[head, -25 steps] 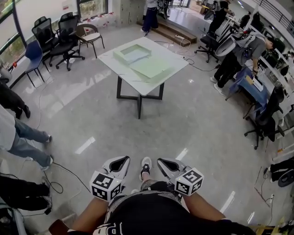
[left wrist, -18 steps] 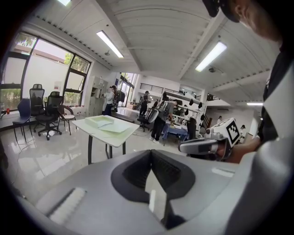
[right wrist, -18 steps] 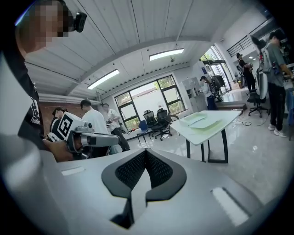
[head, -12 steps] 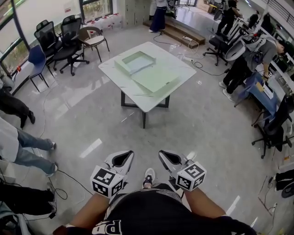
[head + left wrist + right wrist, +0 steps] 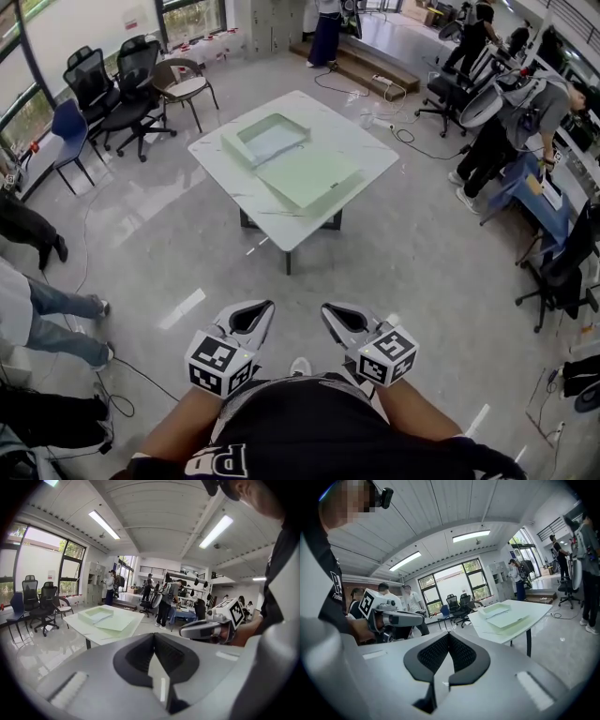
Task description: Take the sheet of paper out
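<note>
A white table (image 5: 367, 141) stands a few steps ahead on the grey floor. On it lies a shallow pale green tray (image 5: 267, 139) with a paler sheet inside, and beside it a flat pale green panel (image 5: 307, 176). The left gripper view shows the same tray (image 5: 95, 615) and panel (image 5: 117, 622), and so does the right gripper view: tray (image 5: 497, 609), panel (image 5: 509, 618). My left gripper (image 5: 263, 307) and right gripper (image 5: 328, 308) are held close to my body, far short of the table. Both are shut and hold nothing.
Office chairs (image 5: 122, 80) stand at the back left. People's legs (image 5: 42, 305) and a floor cable (image 5: 131, 367) are at the left. More people (image 5: 511, 117) work at desks on the right. Low steps (image 5: 366, 66) lie behind the table.
The table has drawn nearer and shifted slightly left in the head view as I walk toward it. Both grippers stay shut by my body.
</note>
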Tool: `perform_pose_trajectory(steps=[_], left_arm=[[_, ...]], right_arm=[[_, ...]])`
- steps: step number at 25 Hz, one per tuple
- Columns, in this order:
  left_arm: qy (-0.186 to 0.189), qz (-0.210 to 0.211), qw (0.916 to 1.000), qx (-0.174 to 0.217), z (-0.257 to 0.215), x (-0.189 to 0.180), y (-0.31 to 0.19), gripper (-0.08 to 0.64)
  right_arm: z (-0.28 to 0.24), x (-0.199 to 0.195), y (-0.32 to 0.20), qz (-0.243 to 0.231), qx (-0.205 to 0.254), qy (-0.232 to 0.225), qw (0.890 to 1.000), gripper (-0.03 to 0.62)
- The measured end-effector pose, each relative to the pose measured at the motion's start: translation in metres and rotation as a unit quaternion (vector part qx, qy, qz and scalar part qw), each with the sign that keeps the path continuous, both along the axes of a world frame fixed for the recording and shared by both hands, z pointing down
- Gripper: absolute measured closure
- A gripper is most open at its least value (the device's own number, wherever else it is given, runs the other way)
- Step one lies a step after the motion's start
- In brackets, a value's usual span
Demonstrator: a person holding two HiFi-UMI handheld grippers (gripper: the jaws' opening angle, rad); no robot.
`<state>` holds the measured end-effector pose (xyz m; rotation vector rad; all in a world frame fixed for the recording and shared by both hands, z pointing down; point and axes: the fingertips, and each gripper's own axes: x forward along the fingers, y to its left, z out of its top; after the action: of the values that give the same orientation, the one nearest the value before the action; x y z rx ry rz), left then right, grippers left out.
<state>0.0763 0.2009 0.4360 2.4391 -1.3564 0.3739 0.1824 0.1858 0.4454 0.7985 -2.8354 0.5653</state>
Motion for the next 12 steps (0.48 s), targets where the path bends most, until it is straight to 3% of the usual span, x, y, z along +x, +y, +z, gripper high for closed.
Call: perform_pose_trajectory(steps=[12], left_arm=[[-0.009,-0.027,0.9992,-0.029,0.019,-0.001,-0.037,0.503]], right_arm=[[0.014,0.004,-0.037,-0.015,-0.020,-0.008,1.000,0.592]])
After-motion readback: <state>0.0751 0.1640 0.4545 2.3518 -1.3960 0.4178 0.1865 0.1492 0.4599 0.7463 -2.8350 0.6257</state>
